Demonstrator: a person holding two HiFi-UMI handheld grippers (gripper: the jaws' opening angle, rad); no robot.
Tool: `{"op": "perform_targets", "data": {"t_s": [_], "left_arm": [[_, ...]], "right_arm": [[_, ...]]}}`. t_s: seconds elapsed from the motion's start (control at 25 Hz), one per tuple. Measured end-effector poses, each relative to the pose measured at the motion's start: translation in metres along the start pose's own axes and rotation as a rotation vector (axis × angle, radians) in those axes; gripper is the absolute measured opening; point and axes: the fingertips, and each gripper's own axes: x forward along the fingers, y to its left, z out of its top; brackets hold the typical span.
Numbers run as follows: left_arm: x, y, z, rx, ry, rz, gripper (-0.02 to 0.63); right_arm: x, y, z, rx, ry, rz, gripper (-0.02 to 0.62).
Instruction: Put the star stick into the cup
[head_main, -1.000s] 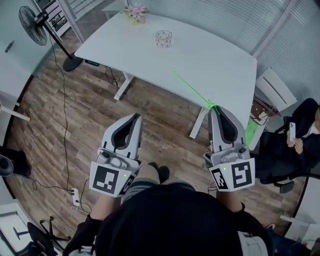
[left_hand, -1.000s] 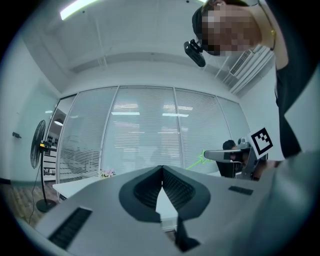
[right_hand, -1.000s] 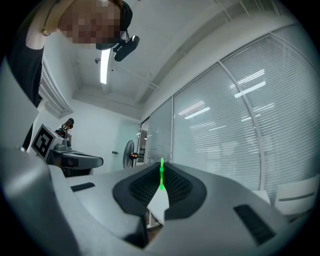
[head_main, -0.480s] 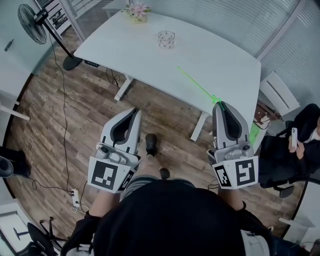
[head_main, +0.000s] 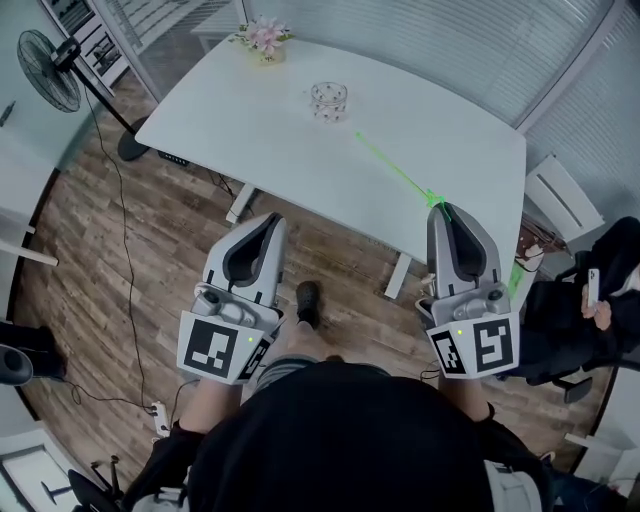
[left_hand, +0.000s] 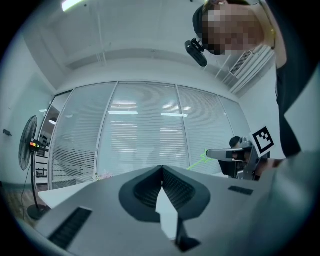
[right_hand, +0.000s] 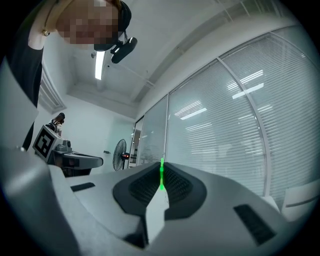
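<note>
Thin neon-green star stick (head_main: 395, 170) pinched in the right gripper's (head_main: 440, 207) narrow ribbed jaws, angled to 10 o'clock toward the clear cup (head_main: 328, 98); left gripper (head_main: 268, 220) closed tight, empty.

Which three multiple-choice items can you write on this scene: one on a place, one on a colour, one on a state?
1. Where does the cup stand?
A. on the white table
B. in a sink
C. on a stove

2. What colour is the star stick?
A. red
B. green
C. blue

3. What state is the right gripper in?
A. open and empty
B. shut on the star stick
C. shut on the cup

Answers:
1 A: the head view shows it on the tabletop, not far from the flowers.
2 B: it shows bright green in the head view and the right gripper view.
3 B: the right gripper view shows the stick clamped between its closed jaws.
</note>
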Motion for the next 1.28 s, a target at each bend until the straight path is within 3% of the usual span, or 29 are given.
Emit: {"op": "perform_targets", "data": {"t_s": [0.6, 1.28], "left_arm": [[0.085, 0.083, -0.003, 0.0, 0.002, -0.053, 0.014], [0.17, 0.15, -0.021, -0.028, 0.008, -0.126, 0.014]], "right_arm": [[0.106, -0.022, -0.017, 0.002, 0.009, -0.051, 0.021], [0.195, -0.046, -0.045, 0.025, 0.041, -0.09, 0.021]]}}
